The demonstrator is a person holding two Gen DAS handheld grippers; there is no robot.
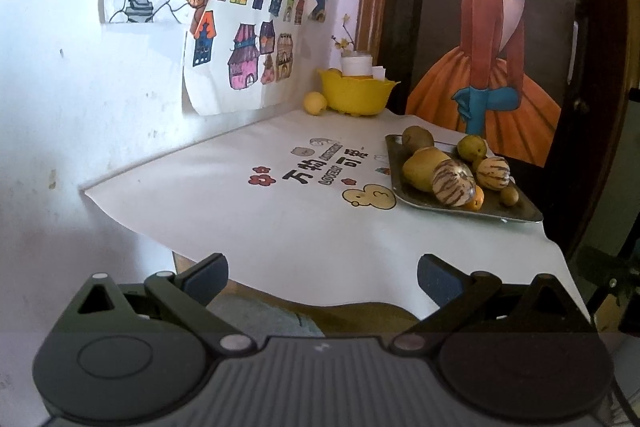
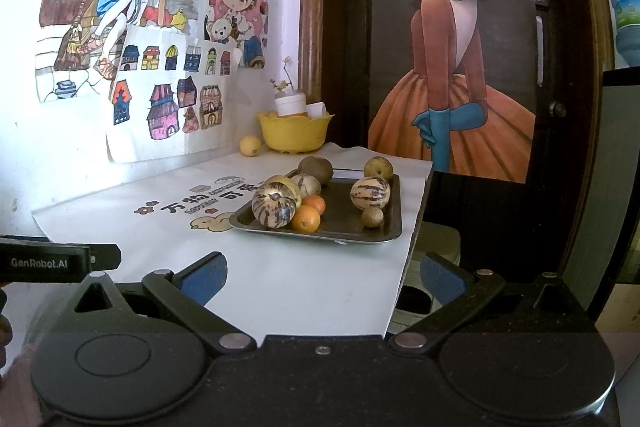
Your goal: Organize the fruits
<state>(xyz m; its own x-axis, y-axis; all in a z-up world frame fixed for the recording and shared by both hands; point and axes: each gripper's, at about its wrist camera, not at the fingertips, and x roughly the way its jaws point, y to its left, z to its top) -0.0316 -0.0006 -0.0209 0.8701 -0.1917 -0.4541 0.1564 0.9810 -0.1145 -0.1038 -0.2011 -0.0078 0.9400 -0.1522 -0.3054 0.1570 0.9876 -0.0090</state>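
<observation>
Tongs first: left tongs spread wide apart, nothing btwn the blue pads, touching nothing, hovering just off the near edge of the tabletop. Right tongs likewise wide apart and empty, hanging over the near right corner of the white cover; part of the other tool, w/ a GenRobot.AI label, pokes in at left of the right wrist view.

Room: broad bare stretch of white cover lies btwn both tongs and the fruit, w/ only printed characters and a cartoon duck on it. Cover's right edge drops off just beside the tray; dark door w/ a poster of a girl in an orange dress stands right behind. Wall w/ kids' drawings closes off the far and left sides.

Fruit: metal tray sits near the right edge of the tabletop, holding two striped melons, two oranges, a kiwi, a greenish pear, one small brown fruit, plus others partly hidden. Yellow bowl stands in the far corner w/ a white cup in it; one lemon lies on the tabletop just beside the bowl, well apart from the tray.
</observation>
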